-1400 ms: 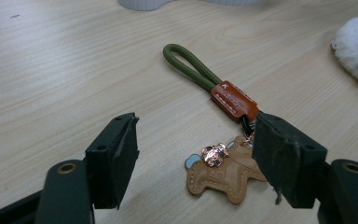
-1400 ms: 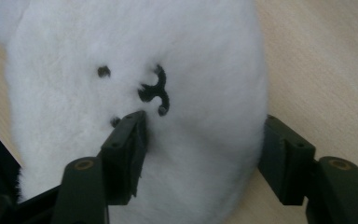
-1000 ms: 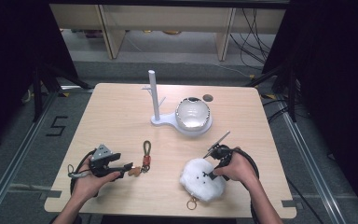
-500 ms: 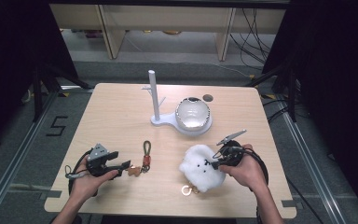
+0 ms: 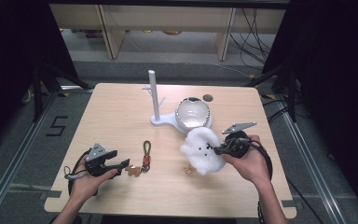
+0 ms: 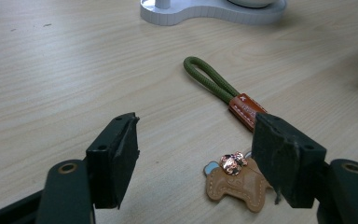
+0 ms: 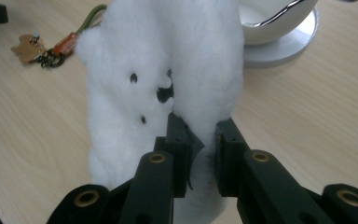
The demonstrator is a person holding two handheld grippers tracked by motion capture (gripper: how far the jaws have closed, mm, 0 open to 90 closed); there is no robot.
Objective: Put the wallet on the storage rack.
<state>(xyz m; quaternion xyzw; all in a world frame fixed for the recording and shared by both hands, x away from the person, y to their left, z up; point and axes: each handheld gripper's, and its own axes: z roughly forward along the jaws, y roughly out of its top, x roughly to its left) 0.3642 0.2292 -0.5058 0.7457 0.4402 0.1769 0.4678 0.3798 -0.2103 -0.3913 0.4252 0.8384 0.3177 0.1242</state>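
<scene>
Plush toy [image 5: 201, 150] pinched by closed right gripper [image 5: 219, 150] and raised above table [image 5: 121, 112], probably for hanging on stand [image 5: 154, 98]; left gripper [image 6: 196, 163] open over keychain [image 6: 235, 179].

Evenly lit table [image 5: 121, 116], dark surroundings; close foreground slightly soft, shadows faint.

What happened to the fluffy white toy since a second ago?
The right gripper, its jaws just closed onto the fluffy white plush toy, lifted it off the light wooden table and carried it toward the white stand. The left gripper stayed put, open, beside the green-looped leather keychain.
</scene>
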